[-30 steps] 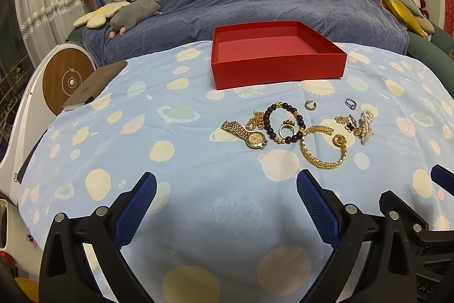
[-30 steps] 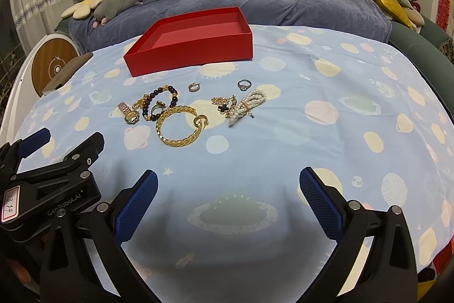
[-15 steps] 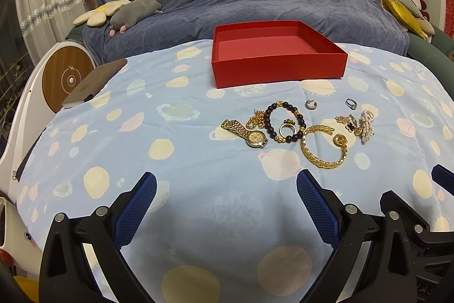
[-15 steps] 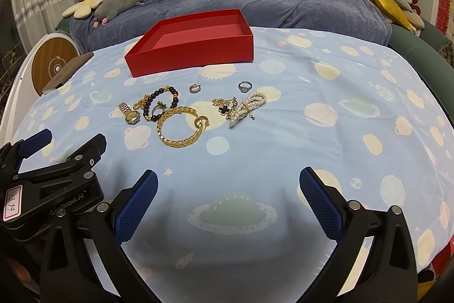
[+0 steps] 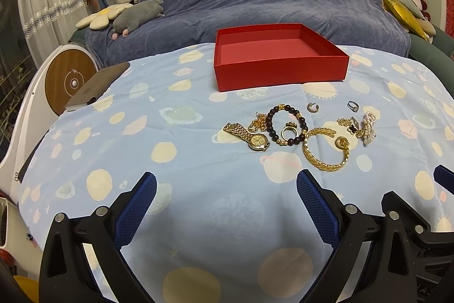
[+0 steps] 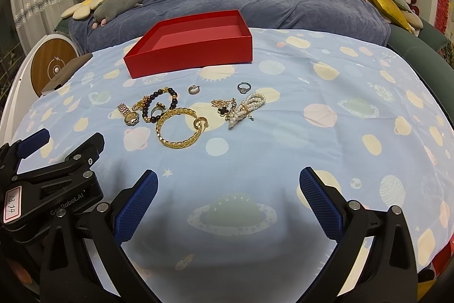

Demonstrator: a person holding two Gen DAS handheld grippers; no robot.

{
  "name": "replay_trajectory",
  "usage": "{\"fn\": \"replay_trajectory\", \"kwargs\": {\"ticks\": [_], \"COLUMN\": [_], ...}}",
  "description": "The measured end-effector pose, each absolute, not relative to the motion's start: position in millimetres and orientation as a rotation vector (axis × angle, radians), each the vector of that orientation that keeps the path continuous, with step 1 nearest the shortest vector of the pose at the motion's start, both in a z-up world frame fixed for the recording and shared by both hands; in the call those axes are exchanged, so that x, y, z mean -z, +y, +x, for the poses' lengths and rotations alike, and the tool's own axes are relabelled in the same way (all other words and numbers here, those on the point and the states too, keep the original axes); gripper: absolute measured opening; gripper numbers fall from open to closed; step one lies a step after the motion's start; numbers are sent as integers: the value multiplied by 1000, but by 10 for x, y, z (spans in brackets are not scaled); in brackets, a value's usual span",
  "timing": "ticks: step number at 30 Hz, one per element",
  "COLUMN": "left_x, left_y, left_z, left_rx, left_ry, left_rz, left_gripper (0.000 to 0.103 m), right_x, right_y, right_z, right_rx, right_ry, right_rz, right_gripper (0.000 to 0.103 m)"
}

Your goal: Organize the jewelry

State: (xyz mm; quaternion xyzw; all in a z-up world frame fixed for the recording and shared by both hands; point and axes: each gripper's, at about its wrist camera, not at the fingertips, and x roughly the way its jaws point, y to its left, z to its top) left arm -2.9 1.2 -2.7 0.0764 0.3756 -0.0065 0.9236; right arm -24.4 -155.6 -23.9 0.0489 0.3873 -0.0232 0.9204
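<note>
So both grippers' fingers (image 5: 146, 196) hang wide & empty; gold bangle (image 6: 179, 129) looks stiff, light, slippery w/ thin rim — pinch across its band.

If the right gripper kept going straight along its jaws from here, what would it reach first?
Probably bare tablecloth, then the pearl bracelet. The right gripper, jaws open and empty, points slightly right of the gold bangle, with the red box farther back. Depth is unclear, so this is a guess.

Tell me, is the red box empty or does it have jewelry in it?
Empty, as far as shows. The red box has no lid, and its visible floor is bare in both views. All the jewelry, like the gold bangle, lies on the cloth in front.
</note>
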Motion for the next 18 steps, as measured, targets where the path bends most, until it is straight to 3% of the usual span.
{"fn": "replay_trajectory", "kwargs": {"ticks": [18], "left_x": [46], "left_y": [2], "left_z": [-42], "left_rx": [4], "left_ry": [759], "left_rz": [167], "left_gripper": [96], "right_x": [238], "right_y": [-1557], "right_z": [-243], "right_rx": [47], "right_ry": [795], "right_rz": [101], "right_gripper": [98]}}
